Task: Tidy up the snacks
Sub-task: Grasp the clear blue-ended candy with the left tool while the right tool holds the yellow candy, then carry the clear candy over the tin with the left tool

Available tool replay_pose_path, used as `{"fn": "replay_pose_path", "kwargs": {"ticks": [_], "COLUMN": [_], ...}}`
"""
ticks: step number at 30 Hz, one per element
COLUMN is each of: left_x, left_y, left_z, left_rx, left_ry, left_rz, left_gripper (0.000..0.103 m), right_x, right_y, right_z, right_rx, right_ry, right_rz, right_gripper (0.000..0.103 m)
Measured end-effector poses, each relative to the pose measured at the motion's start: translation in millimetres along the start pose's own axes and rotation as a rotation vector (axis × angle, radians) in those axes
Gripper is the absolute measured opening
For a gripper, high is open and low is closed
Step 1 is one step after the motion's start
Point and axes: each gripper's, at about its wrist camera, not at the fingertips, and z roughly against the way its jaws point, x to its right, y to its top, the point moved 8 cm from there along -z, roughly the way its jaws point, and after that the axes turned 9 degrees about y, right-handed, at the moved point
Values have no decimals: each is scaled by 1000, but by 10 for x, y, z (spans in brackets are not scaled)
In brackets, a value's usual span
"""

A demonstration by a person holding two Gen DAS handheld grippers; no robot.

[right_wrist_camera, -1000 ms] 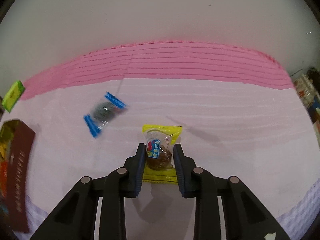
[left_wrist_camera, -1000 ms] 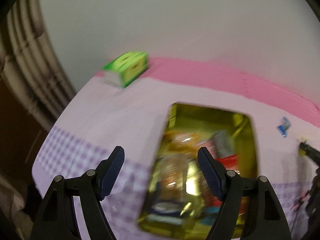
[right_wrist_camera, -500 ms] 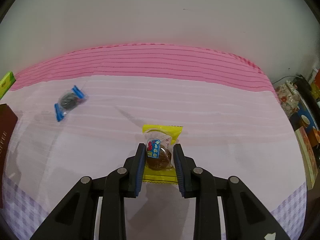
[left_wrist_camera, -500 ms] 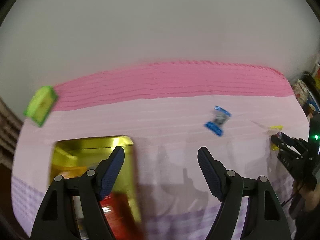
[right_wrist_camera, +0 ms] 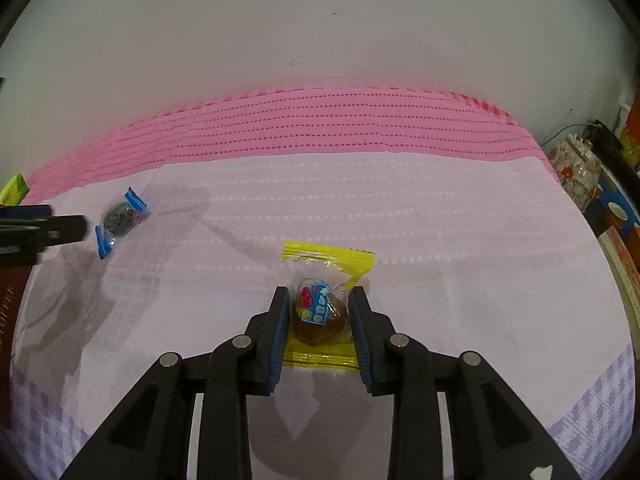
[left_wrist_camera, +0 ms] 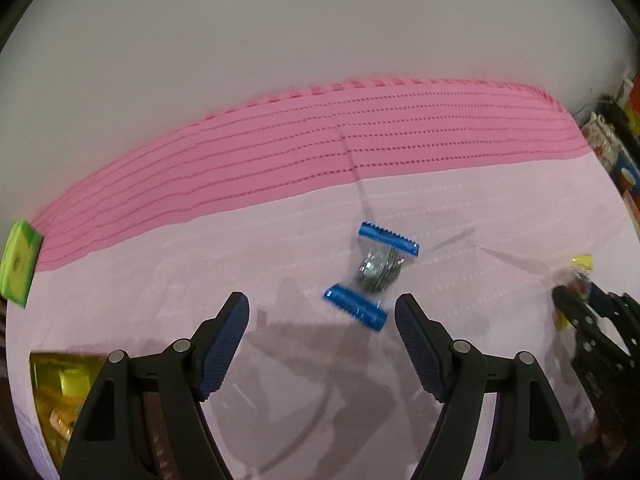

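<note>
I am clamping my right claw (right_wrist_camera: 318,320) on the light, crinkly yellow-wrapped snack (right_wrist_camera: 320,312) across its firm middle, while my spread-wide left claw (left_wrist_camera: 322,348) is lining up on the slippery blue-ended candy (left_wrist_camera: 372,274) lying on the counter (left_wrist_camera: 200,264).

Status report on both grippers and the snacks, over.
Left gripper open, blue-ended snack just ahead on pink cloth. Right gripper shut on yellow-wrapped snack. Nothing blocking.
</note>
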Motion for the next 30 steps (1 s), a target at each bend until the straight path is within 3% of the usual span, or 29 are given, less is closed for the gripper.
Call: {"fn": "replay_pose_path", "kwargs": {"ticks": [11, 18, 30], "left_x": [221, 254, 95], "left_y": [123, 98, -191], "left_z": [-292, -242, 278], "left_rx": [7, 2, 29], "left_ry": [-17, -59, -84], "left_rz": [-45, -23, 4], "left_gripper": [62, 27, 24], "right_x": [-4, -6, -15], "right_y": [-3, -8, -16], "right_z": [-11, -4, -15], "right_rx": [0, -1, -2], "right_ry": [8, 9, -1], "right_rz": [3, 6, 12], "right_gripper": [32, 33, 33]}}
